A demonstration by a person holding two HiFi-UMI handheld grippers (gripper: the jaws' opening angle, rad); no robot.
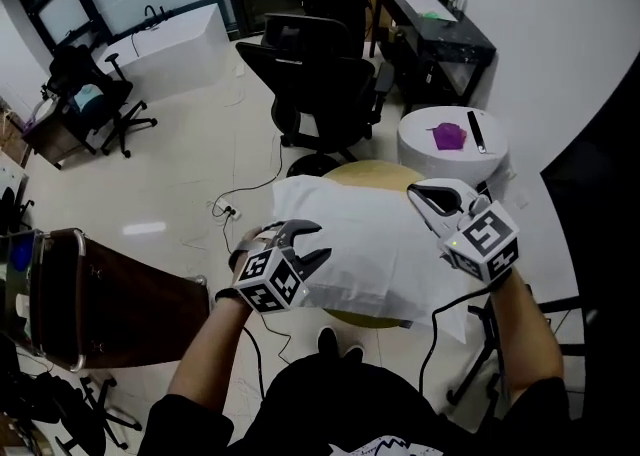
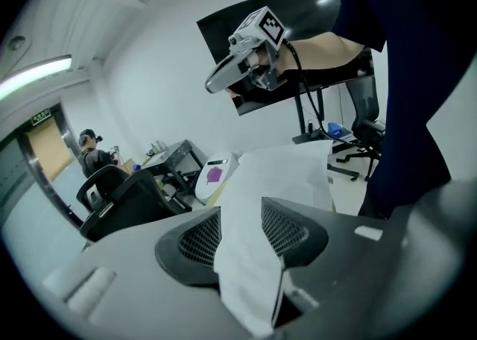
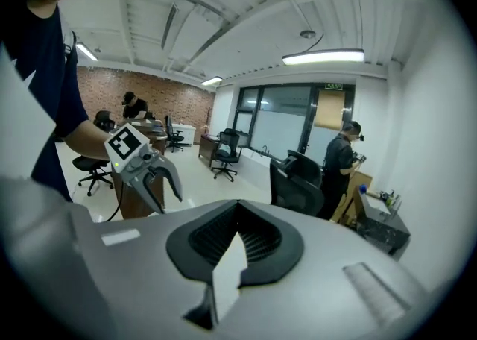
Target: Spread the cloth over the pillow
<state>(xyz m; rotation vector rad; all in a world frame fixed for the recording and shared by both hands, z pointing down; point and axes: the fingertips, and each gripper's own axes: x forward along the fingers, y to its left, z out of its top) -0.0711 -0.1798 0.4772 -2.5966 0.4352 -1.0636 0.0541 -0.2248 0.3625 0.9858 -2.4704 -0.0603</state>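
A white cloth [image 1: 370,244] covers the pillow on a round yellowish table [image 1: 375,176]; I cannot tell cloth from pillow in the head view. My left gripper [image 1: 320,241] sits at the near left edge. In the left gripper view a thick fold of the cloth [image 2: 283,174] fills the gap of the left gripper [image 2: 242,219] and touches both pads. My right gripper [image 1: 412,194] is at the far right corner. It is shut on a thin flap of cloth [image 3: 227,279] that sticks out between the jaws of the right gripper [image 3: 238,238].
A black office chair [image 1: 320,74] stands just beyond the table. To its right is a small white round table [image 1: 452,139] with a purple object. A brown wooden unit [image 1: 100,294] stands at my left, and a cable [image 1: 240,206] lies on the floor.
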